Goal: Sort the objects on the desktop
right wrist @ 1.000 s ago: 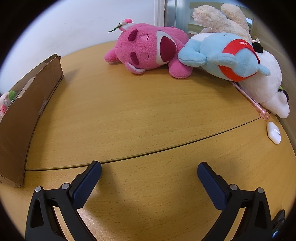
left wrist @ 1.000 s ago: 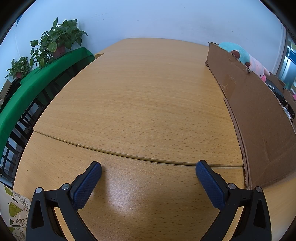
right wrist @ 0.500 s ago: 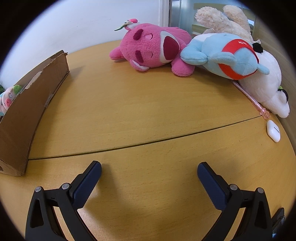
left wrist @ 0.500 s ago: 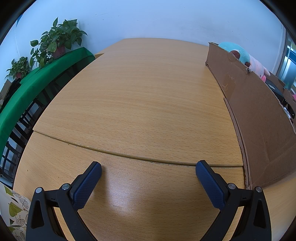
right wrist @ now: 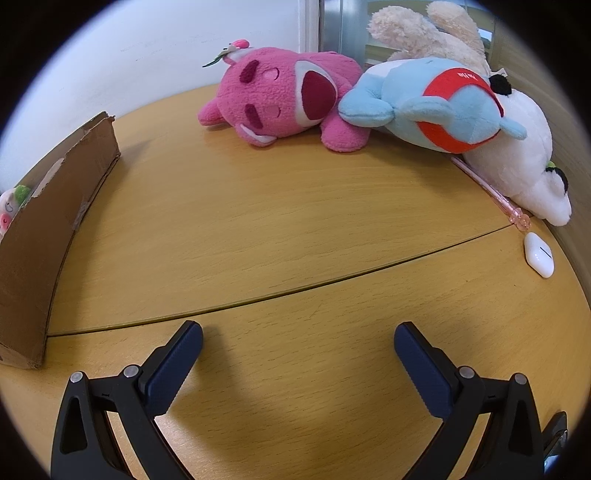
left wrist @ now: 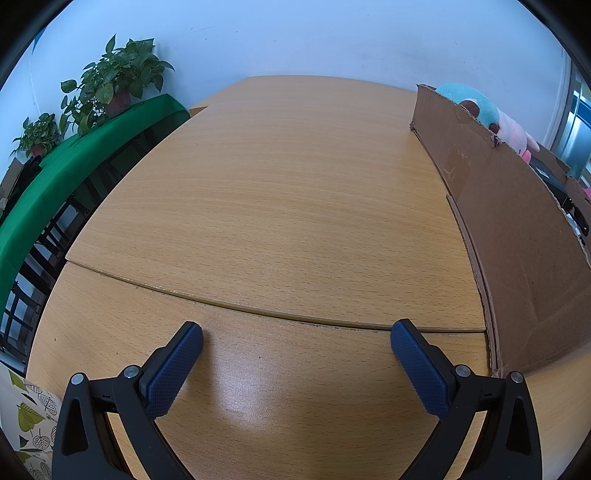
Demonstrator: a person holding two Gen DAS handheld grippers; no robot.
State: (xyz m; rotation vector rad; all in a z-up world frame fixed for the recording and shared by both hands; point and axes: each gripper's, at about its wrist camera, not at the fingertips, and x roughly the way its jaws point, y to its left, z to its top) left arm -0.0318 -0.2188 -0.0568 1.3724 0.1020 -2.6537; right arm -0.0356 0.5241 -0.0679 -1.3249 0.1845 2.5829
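Four soft toys in a heap at the far right corner of the desk (right wrist: 258, 221): one pink toy (right wrist: 280, 99), one blue toy (right wrist: 432, 110), one white toy (right wrist: 524, 162), one cream toy (right wrist: 424, 33), plus one pink pen (right wrist: 491, 192) and one small white case (right wrist: 539, 254) by the right edge. One cardboard box (right wrist: 48, 225) standing mid-desk between the two claws, a teal and pink toy (left wrist: 480, 107) peeking over its wall only in the left view, two potted plants (left wrist: 114, 85) beyond the left edge. Left gripper (left wrist: 295, 336) and right gripper (right wrist: 297, 338) both spread wide, holding nothing, above bare wood at the near edge.
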